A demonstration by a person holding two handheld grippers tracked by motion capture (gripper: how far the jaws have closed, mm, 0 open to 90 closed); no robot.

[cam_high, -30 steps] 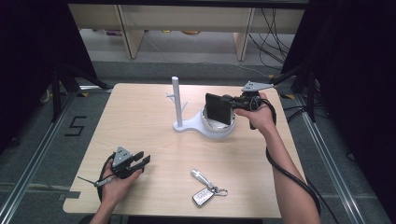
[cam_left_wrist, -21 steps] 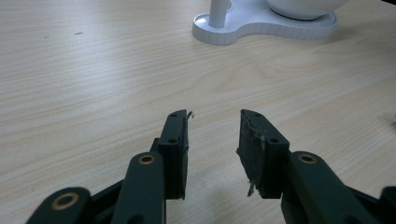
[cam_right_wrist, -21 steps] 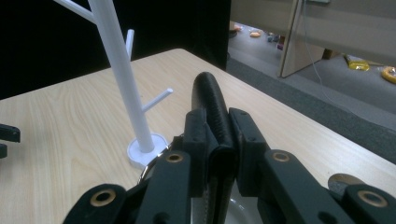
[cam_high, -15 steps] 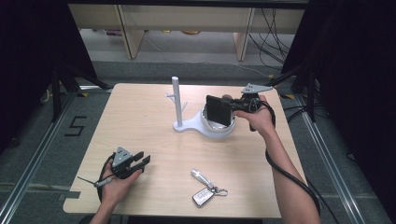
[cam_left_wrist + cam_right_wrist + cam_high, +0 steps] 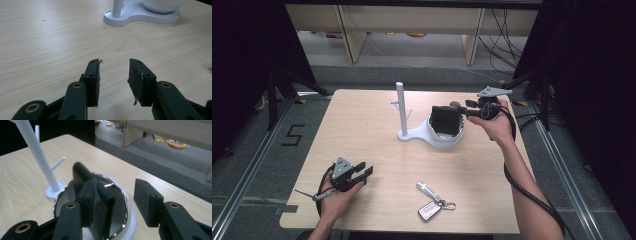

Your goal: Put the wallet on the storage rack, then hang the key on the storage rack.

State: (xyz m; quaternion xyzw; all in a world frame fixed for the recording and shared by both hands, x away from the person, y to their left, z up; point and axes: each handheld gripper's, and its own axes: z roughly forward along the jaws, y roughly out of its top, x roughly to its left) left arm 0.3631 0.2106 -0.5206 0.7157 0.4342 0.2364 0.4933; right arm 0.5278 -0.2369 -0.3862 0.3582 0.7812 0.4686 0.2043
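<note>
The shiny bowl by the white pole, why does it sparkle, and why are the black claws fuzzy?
In the right gripper view the bowl has a chrome inside that mirrors the room lights, leaving bright streaks; the right claw sits very close to the lens, so it looks soft. In the high view the floor around the table is dark.

The left gripper (image 5: 362,172) is matte black plastic with a grey three-cornered plate behind its claw and a black cable looping back from its rear. Each of its jaws ends in a flat rectangular pad (image 5: 93,81), the edges frayed, with brass-coloured pivot pins just behind. The right gripper (image 5: 451,112) is built the same, its thick black cable trailing back along the bare forearm; no sleeves show.
</note>
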